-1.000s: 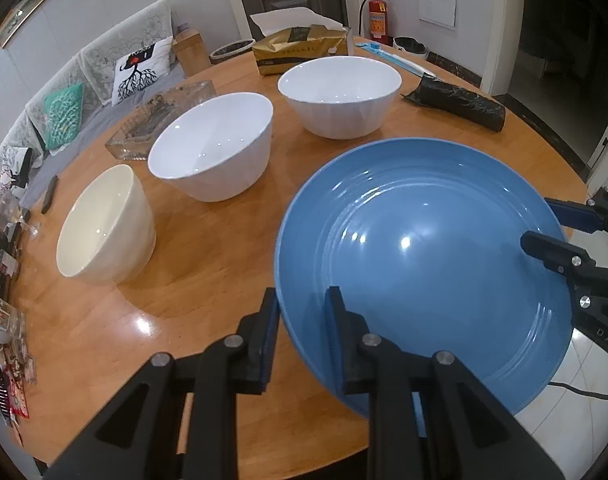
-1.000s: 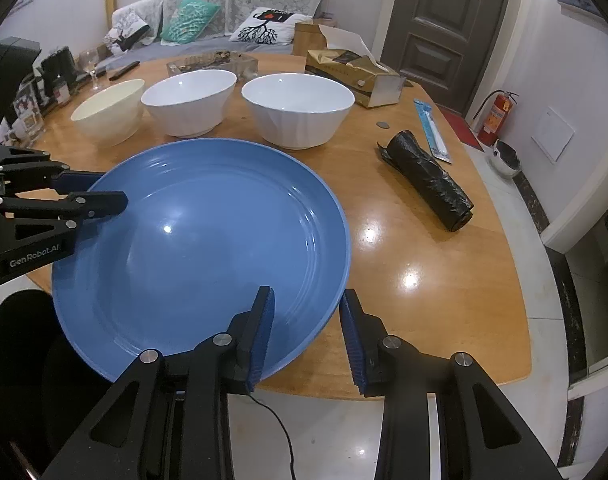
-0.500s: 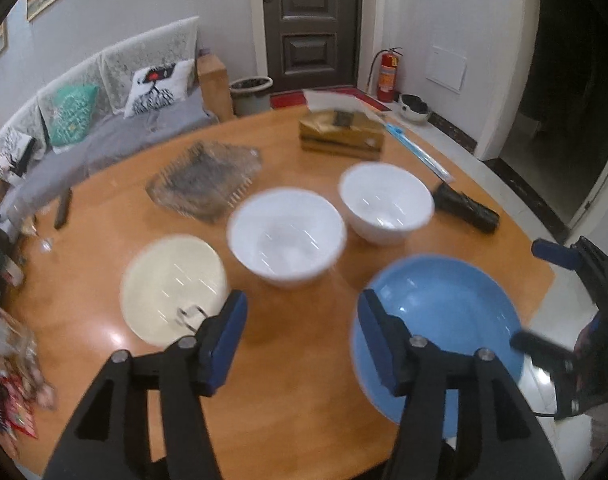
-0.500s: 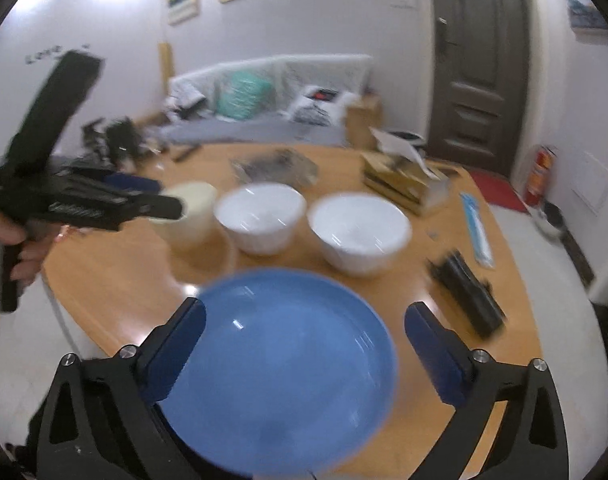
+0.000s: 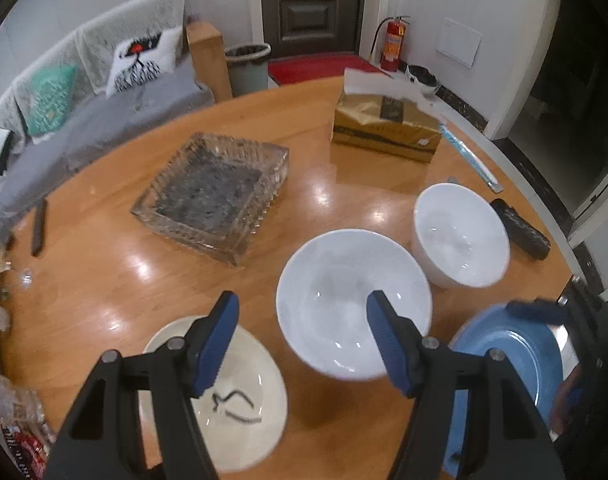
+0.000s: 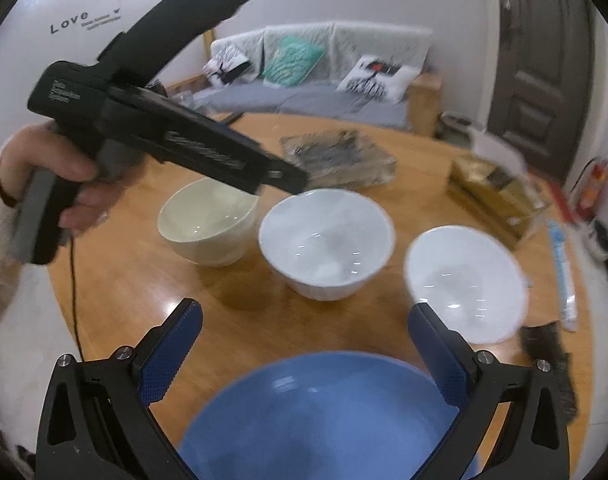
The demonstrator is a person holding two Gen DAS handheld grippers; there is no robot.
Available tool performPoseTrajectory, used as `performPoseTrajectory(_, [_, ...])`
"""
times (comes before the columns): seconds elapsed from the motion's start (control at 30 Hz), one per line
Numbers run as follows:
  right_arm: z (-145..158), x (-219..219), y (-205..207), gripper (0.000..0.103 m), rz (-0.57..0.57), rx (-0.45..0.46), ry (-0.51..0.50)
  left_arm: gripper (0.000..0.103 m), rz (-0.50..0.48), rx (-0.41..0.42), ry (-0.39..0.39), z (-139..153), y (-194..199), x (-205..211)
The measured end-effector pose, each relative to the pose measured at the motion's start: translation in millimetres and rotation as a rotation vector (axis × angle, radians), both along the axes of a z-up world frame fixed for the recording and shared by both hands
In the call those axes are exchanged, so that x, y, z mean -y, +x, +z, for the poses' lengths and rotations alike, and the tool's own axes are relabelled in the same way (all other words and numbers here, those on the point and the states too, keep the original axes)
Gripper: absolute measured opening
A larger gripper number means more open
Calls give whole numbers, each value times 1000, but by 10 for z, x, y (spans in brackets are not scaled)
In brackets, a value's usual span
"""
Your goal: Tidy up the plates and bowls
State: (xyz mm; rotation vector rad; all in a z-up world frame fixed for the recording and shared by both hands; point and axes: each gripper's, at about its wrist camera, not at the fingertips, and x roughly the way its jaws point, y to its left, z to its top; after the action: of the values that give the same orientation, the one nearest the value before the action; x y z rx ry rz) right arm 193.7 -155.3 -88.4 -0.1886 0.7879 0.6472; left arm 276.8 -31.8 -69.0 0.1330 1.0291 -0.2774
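A blue plate (image 6: 324, 412) lies at the table's near edge, just below my right gripper (image 6: 304, 332), whose fingers stand wide open and hold nothing. Beyond it three bowls stand in a row: a cream bowl (image 6: 208, 220), a middle white bowl (image 6: 328, 244) and a right white bowl (image 6: 464, 280). My left gripper (image 5: 304, 340) hovers above the gap between the cream bowl (image 5: 224, 400) and the middle white bowl (image 5: 352, 304); its jaws are opening with nothing between them. The blue plate (image 5: 508, 364) shows at lower right, the right gripper's blurred fingers (image 5: 536, 307) over it.
A glass tray (image 5: 212, 196) and a gold tissue box (image 5: 384, 128) sit farther back on the round wooden table (image 5: 104, 280). A black roll (image 5: 522, 228) lies right of the bowls. A hand (image 6: 64, 184) holds the left gripper (image 6: 296, 180) above the cream bowl. A sofa stands behind.
Both grippers were shut on the blue plate's rim a second ago; both have let go, opened and pulled up and back. The plate now rests on the table.
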Motion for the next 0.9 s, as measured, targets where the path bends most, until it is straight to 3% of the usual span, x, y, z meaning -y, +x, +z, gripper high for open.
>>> performPoseTrajectory(0.13, [-186, -115, 286, 100, -17, -104, 15, 49, -4, -48, 5, -237, 220, -2])
performPoseTrajectory(0.47, [-403, -297, 544, 87, -22, -135, -44, 14, -19, -77, -5, -509, 428, -2])
performPoseTrajectory(0.8, [-423, -305, 556, 85, -54, -102, -81, 11, -87, -38, 80, -539, 321, 109])
performPoseTrajectory(0.9, [-416, -246, 536, 85, -61, -104, -83, 11, -111, -54, 60, -535, 256, 122])
